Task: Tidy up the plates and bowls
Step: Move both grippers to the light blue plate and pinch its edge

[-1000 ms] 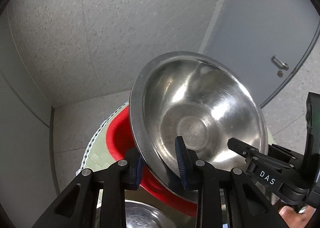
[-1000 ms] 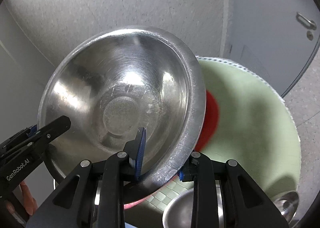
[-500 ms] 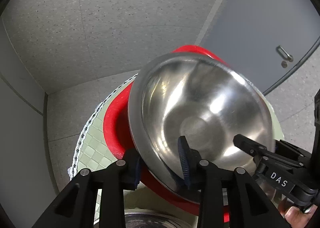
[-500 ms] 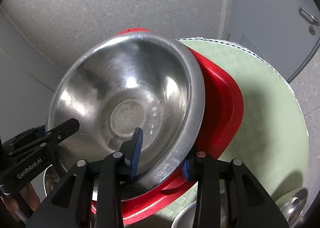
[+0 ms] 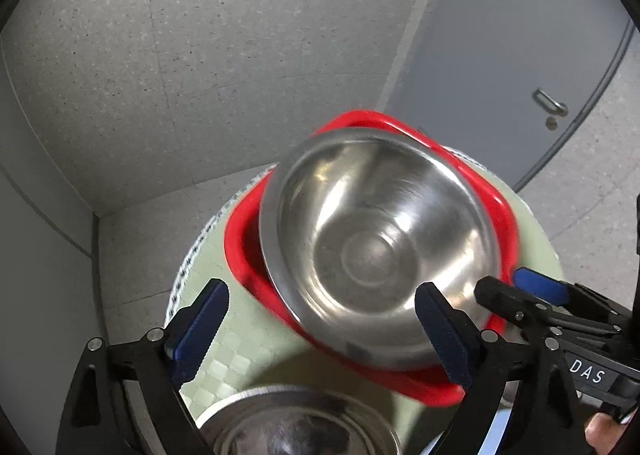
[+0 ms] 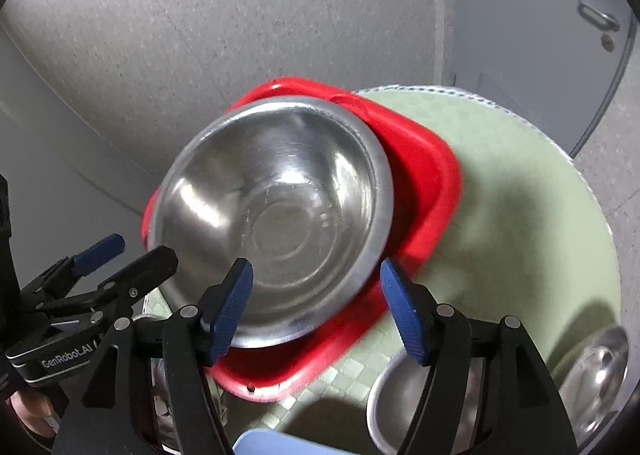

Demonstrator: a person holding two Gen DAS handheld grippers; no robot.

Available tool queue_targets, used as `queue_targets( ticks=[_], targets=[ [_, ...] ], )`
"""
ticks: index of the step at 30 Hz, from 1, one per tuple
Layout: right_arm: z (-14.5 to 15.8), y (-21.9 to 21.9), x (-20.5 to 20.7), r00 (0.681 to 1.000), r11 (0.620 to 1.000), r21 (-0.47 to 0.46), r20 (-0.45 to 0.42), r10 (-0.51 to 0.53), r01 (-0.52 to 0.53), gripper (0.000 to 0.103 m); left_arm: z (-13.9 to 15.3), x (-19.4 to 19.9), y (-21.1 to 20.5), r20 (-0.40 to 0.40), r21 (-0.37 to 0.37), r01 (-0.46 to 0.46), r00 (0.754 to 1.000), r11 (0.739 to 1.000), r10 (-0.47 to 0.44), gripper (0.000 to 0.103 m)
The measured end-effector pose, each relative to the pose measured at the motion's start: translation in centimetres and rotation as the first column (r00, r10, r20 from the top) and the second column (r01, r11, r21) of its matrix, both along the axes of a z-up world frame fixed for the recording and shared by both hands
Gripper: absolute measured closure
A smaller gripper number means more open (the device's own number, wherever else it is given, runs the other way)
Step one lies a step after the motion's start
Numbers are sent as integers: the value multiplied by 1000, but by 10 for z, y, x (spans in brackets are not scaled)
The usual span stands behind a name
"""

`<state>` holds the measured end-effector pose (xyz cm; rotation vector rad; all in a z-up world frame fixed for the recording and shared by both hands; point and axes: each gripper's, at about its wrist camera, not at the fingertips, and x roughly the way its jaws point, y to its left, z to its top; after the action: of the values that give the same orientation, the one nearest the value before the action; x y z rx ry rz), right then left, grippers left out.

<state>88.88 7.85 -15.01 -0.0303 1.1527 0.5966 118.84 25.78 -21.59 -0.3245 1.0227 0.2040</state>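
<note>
Two grippers, both pitched steeply down at the steel bowl, which sits tilted inside the red basin on the round green-clothed bench.

From my left gripper I see the jaws opening wide, one blue pad out over the cloth left of the basin, the other low against the bowl's right flank; nothing is clamped, and I cannot tell whether that pad touches the steel.

My right gripper shows jaws opening too, straddling the bowl's near rim with a gap on each side.

Each camera catches the other gripper beside the bowl.

Nearer than the basin lies a second steel bowl; right of the basin lie a steel pan and a small steel dish.
</note>
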Motion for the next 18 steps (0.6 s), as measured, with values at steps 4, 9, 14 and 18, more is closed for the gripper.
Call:
queue_targets(
  ticks=[4, 9, 14, 18],
  targets=[
    [17, -30, -29, 996, 997, 25, 52, -68, 67, 30, 14, -31, -15, 40, 29, 53, 998, 998, -55, 11],
    [32, -80, -78, 981, 987, 42, 109, -160, 156, 28, 23, -86, -52, 69, 73, 135, 988, 988, -140, 11],
    [30, -130, -127, 959, 965, 52, 112, -261, 256, 26, 21, -139, -96, 72, 107, 195, 977, 975, -203, 11],
    [18, -152, -155, 953, 956, 35, 84, -292, 290, 25, 19, -178, -123, 50, 126, 205, 976, 971, -213, 11]
  ],
)
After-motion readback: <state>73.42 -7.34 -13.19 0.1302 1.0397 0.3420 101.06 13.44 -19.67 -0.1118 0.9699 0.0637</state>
